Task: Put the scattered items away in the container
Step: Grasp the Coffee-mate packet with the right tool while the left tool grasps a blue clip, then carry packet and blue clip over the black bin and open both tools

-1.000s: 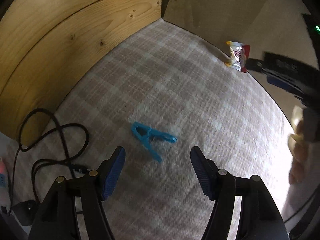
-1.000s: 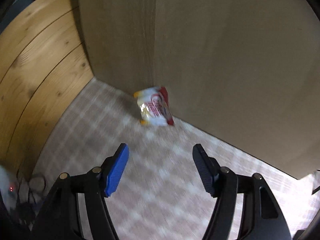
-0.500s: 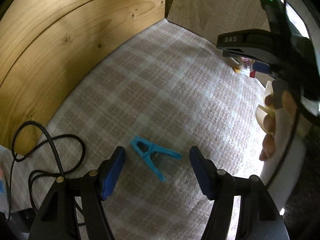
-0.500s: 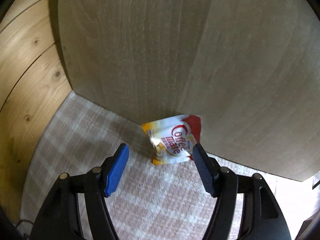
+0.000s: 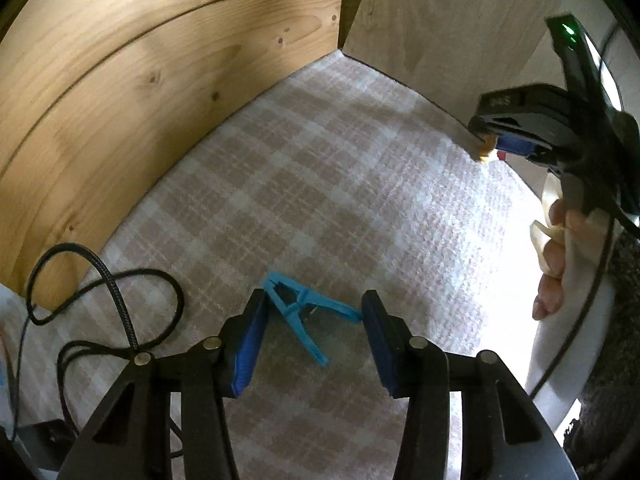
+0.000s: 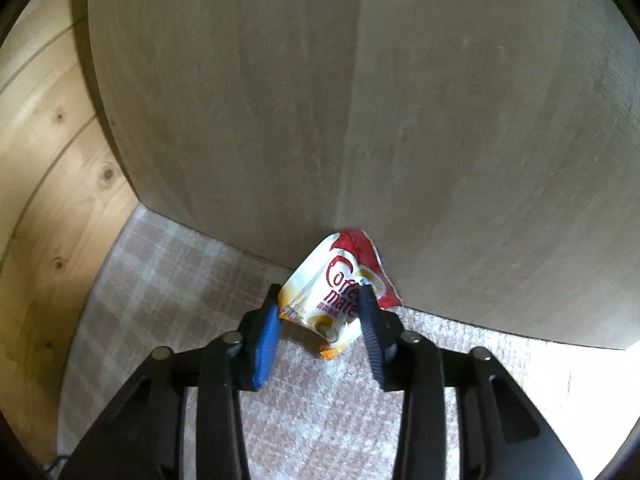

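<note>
Both grippers have closed in: one clip (image 5: pixel 302 316), one sachet (image 6: pixel 340 294).

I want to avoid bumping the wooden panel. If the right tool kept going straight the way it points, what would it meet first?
Probably the creamer sachet already between the closing right tool, then the panel just behind.

We were in a home, judging by the checked cloth (image 5: pixel 320 184) underfoot, pine plank wall (image 5: pixel 140 80), loose black cable (image 5: pixel 120 320) and coffee creamer sachet (image 6: pixel 340 288).
</note>
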Motion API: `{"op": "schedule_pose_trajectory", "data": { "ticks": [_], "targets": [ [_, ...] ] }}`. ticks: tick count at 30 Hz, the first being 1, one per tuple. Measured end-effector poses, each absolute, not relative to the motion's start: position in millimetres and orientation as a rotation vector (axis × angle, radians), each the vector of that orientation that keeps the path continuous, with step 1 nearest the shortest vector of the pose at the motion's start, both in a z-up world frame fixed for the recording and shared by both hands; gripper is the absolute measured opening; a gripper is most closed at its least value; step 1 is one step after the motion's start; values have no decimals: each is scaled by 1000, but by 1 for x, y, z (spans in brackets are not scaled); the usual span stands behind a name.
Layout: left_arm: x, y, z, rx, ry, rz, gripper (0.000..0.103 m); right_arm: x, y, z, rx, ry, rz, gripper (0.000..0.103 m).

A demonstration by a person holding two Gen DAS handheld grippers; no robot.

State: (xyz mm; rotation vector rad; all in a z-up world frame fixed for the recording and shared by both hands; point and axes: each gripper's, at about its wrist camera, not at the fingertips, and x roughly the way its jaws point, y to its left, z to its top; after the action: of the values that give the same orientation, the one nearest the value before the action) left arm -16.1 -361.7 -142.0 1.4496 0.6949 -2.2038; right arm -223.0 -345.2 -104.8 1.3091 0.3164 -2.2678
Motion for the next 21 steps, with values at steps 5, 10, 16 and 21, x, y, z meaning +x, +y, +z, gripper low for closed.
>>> {"op": "schedule_pose_trajectory", "data": {
  "ticks": [5, 10, 16, 21],
  "targets": [
    [-15, -367, -141, 1458, 743, -2207, 45, -223, -326, -95, 1307, 285, -2196, 18],
    [-4, -360, -132, 1457, 746, -2221, 45, -226, -306, -89, 1349, 214, -2144, 11],
    [3, -353, -120, 1462, 725, -2242, 45, -219, -274, -85, 1379, 169, -2105, 10],
    [13, -341, -103, 1458, 716, -2286, 45, -205, -235, -70, 1383, 168, -2091, 10]
  ]
}}
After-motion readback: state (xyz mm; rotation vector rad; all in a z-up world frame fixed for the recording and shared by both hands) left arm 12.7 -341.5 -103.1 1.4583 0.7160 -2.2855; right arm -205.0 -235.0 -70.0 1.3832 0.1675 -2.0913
